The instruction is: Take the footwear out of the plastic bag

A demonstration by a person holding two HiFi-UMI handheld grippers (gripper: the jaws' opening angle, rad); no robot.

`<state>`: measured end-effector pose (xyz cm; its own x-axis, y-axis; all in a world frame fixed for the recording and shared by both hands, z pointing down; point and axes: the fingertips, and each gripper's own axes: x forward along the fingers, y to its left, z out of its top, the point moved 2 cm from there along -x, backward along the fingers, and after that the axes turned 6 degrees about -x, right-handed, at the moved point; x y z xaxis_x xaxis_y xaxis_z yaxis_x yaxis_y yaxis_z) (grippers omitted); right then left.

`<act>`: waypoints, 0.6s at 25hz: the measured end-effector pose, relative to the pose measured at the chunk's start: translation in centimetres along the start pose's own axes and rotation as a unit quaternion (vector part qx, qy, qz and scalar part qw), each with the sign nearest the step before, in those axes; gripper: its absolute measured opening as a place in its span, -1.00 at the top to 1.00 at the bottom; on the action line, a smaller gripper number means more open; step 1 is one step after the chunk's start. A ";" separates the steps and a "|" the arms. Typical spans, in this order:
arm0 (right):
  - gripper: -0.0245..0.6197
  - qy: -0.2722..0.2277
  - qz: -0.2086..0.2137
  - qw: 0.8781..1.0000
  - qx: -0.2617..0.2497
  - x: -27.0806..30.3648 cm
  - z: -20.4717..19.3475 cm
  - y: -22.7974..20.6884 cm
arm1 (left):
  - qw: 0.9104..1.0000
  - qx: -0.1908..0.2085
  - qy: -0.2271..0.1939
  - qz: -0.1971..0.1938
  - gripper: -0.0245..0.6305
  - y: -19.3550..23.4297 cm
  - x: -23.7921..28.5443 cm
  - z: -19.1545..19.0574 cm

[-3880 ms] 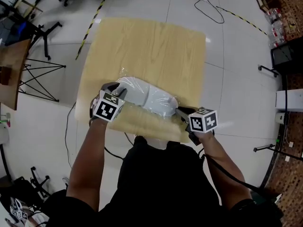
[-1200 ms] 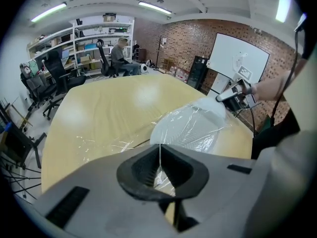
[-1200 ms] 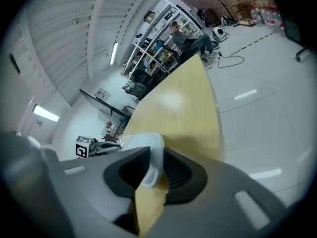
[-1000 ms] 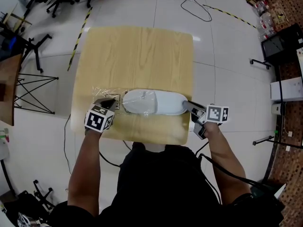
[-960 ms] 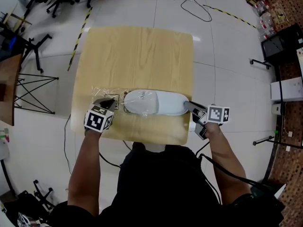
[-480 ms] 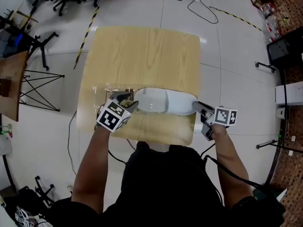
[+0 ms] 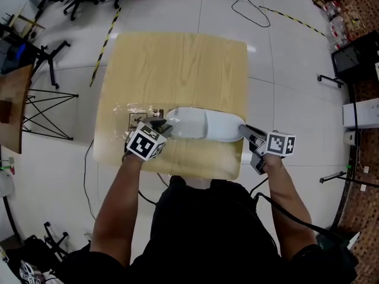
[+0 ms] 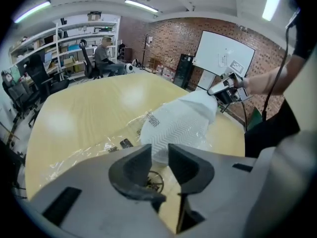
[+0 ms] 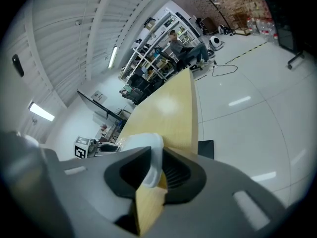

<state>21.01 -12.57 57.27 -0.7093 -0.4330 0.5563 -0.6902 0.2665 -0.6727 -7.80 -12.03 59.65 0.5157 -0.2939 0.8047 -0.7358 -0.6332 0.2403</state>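
My right gripper clamps the slipper by its heel.
The left gripper, jaws just narrowing, stands apart at the slipper's toe, pinching nothing.

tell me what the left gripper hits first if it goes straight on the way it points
Most likely the near end of the white slipper, wrapped in the plastic bag, just ahead of the left gripper. Its jaws, which have just been closing, stand apart with nothing gripped.
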 end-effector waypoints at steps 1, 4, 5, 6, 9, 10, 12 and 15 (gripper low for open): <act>0.70 -0.003 -0.002 1.000 0.003 -0.3 0.1 -0.2 | 1.000 0.010 0.001 0.008 0.68 0.1 0.0 0.0; 0.70 -0.004 0.000 1.000 0.003 -1.5 0.2 -0.9 | 0.999 0.023 0.015 0.016 0.75 -0.1 0.1 -0.6; 0.70 -0.002 0.000 1.000 0.000 -1.8 0.1 -1.0 | 0.999 0.024 0.019 0.016 0.77 0.0 0.2 -0.8; 0.70 -0.001 0.000 1.000 -0.002 -1.9 0.1 -1.0 | 0.999 0.026 0.022 0.016 0.79 0.2 0.3 -1.1; 0.70 -0.005 0.000 1.000 0.000 -1.9 -0.1 -1.2 | 0.999 0.028 0.033 0.026 0.84 1.3 0.5 -1.9; 0.70 -0.006 0.000 1.000 0.001 -2.1 -0.1 -1.3 | 0.998 0.028 0.039 0.031 0.85 1.5 0.5 -2.0; 0.71 -0.010 0.003 1.000 0.006 -3.2 0.0 -1.8 | 0.998 0.029 0.047 0.044 0.87 1.8 0.4 -1.7; 0.72 -0.012 0.016 1.000 0.018 -4.8 -0.1 -2.1 | 0.996 0.023 0.053 0.064 0.89 2.6 -0.1 -1.5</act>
<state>25.87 -11.01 56.05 -0.7274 -0.4445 0.5228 -0.6610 0.2490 -0.7079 -10.38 -12.55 61.03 0.3670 -0.2990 0.8808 -0.7706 -0.6281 0.1079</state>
